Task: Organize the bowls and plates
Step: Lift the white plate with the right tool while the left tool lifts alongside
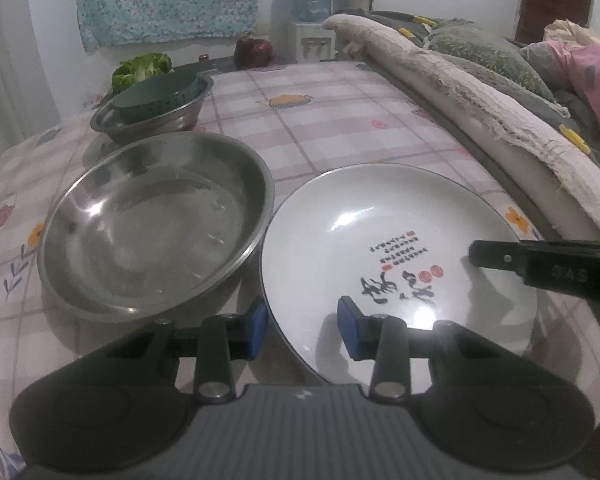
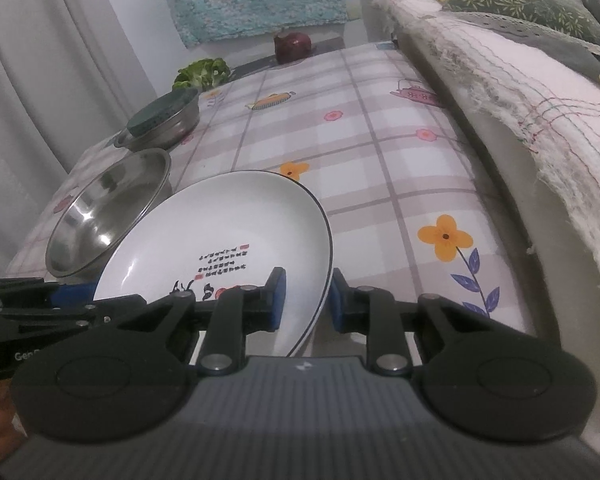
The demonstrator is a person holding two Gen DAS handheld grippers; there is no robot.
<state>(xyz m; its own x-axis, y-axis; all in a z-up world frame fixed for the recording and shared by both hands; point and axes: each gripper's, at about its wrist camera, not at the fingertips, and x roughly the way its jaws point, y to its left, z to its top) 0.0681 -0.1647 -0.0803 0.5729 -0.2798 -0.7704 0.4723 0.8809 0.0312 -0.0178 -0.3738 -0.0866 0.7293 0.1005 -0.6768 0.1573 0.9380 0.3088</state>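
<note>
Between the jaws of both grippers sits the white plate [image 1: 380, 240], resting on the checked tabletop [image 1: 332, 120] with black calligraphy and red seals on its face. The left gripper [image 1: 302, 326] stands wide open across the plate's near-left rim, one blue pad outside the edge and the other over the plate's inside; neither visibly presses on it. The right gripper [image 2: 304, 300] straddles the right rim the same way, jaws parted with a gap to each side, holding nothing.

Just left of the plate, rims nearly touching, is a steel bowl [image 1: 156, 224], empty. Behind it a second, smaller steel bowl [image 1: 152, 116] holds an upturned dark green strainer [image 1: 156, 94]. Green leafy vegetables [image 1: 142, 68] lie beyond that, and a dark red pot [image 1: 256, 50] stands at the far edge.

Along the right runs a frayed cloth-covered bolster [image 1: 480, 104] with cushions behind. The plate's nearest edge is hidden under the gripper bodies.
</note>
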